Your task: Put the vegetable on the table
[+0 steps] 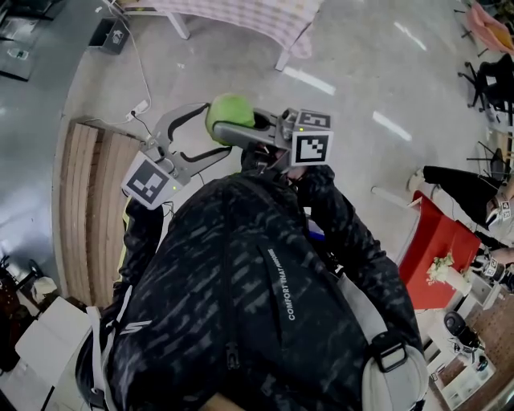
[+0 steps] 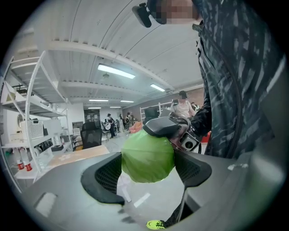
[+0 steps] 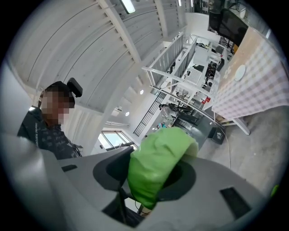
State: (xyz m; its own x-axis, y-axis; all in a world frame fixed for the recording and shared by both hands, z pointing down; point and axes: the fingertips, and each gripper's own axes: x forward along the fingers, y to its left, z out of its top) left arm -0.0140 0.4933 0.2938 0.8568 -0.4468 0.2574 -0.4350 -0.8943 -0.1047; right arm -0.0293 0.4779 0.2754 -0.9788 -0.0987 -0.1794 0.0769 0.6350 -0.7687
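Right gripper view shows the right gripper with its jaws squeezing the green vegetable between them, up in the air. The left gripper has wide jaws on 2 sides of it. The counter is far off, so nothing is put down yet.

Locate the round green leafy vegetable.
The green vegetable is top centre in the head view, clamped in the right gripper, the open left gripper just beside it.

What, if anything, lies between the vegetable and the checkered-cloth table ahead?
Nothing visible does. The right hand-held gripper holds the vegetable above bare floor, short of the checkered table. A cable lies off to the left, outside that path.
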